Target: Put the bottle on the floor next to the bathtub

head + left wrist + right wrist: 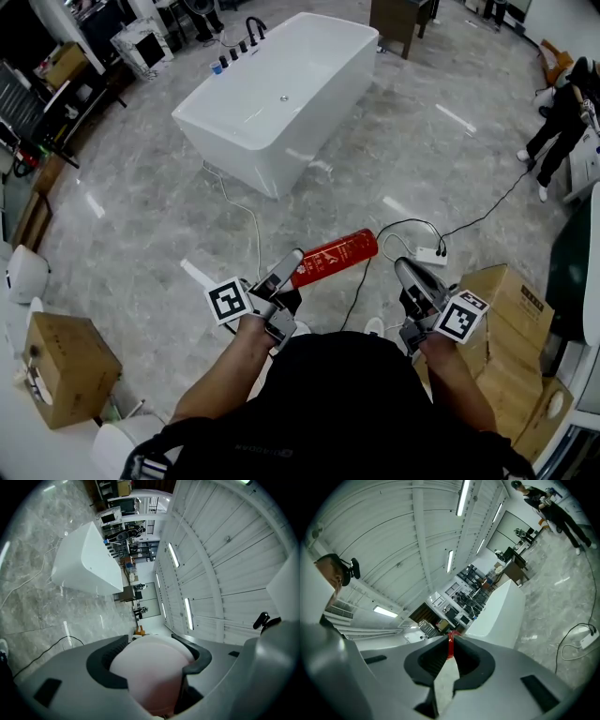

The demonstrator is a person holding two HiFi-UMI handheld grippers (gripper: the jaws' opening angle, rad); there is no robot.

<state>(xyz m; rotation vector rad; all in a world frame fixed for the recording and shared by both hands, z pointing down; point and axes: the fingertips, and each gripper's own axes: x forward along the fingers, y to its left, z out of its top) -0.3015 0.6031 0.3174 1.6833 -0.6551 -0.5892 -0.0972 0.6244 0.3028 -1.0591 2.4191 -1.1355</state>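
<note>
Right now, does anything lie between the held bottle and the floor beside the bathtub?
Only a thin white cable, trailing across the floor from the near end of the bathtub toward the left gripper holding the bottle. Nothing else visible does.

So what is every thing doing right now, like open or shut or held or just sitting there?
bottle: held up in the air, tipped nearly flat.
left claw: shut on one end of the bottle.
right claw: shut, nothing in it.
bathtub: standing upright, looks empty.
power strip: lying on the floor.
cardboard box: closed.
</note>
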